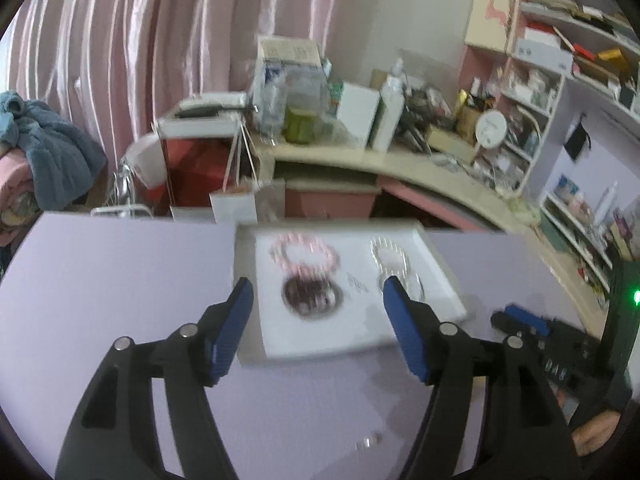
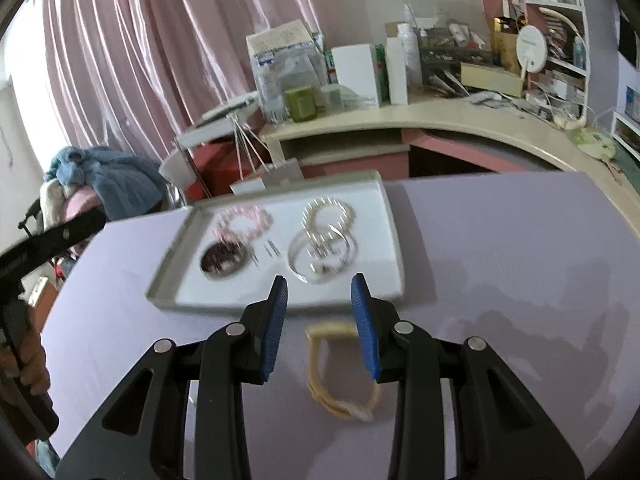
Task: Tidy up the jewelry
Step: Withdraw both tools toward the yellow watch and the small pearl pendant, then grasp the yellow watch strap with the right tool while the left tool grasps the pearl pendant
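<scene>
Right tool [image 2: 319,322], jaws apart, frames a yellow bracelet [image 2: 338,372] on the lilac worktop [image 2: 500,264], lower centre; left tool [image 1: 318,330] also gapes before the tray [image 2: 172,276]. Risk: thin band may slip when pinched.

A tray [image 2: 394,240] sits on the tabletop [image 2: 500,260]. In it, one beaded bracelet [image 2: 244,224] lies at the back left with a round dish [image 2: 222,262] just in front of it. A pile of bangles [image 2: 324,240] fills the right half. A woven bracelet [image 2: 340,368] lies on the tabletop, in front of the tray.
</scene>
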Demonstrator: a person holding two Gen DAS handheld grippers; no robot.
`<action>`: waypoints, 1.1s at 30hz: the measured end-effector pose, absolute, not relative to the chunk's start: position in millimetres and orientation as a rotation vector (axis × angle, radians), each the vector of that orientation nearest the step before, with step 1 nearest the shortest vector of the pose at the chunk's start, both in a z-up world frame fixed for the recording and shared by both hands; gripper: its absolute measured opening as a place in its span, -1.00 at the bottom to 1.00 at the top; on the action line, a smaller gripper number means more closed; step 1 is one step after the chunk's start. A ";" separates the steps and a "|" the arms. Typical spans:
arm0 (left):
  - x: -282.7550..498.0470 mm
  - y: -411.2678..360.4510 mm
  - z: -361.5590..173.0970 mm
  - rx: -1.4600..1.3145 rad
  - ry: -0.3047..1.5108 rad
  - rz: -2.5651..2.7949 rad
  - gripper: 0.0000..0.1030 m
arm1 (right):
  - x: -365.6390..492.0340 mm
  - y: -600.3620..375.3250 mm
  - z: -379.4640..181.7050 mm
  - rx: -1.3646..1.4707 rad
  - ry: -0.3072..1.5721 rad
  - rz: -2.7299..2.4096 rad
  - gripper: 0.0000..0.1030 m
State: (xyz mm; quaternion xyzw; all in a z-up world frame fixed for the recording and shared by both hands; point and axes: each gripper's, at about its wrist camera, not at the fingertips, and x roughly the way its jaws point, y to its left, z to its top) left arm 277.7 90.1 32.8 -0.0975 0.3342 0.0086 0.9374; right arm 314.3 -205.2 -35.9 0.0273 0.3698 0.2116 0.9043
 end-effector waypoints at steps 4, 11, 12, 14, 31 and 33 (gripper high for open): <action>262.2 77.4 6.1 -0.194 0.734 -0.017 0.35 | 306.3 -215.5 -50.7 0.063 0.802 0.402 -0.26; 239.0 74.0 -20.3 -0.224 0.769 -0.027 0.51 | 310.8 -208.9 -67.3 0.033 0.835 0.389 0.42; 236.6 73.5 -24.5 -0.226 0.779 -0.030 0.52 | 312.3 -206.7 -69.7 0.022 0.840 0.387 0.42; 232.4 72.3 -30.7 -0.221 0.795 -0.037 0.53 | 315.7 -201.2 -76.2 -0.002 0.853 0.384 0.42; 227.4 54.2 -52.6 -0.170 0.858 -0.099 0.54 | 321.9 -185.4 -101.3 -0.117 0.891 0.369 0.42; 228.1 51.3 -53.7 -0.162 0.862 -0.107 0.54 | 321.0 -183.7 -104.0 -0.130 0.895 0.370 0.37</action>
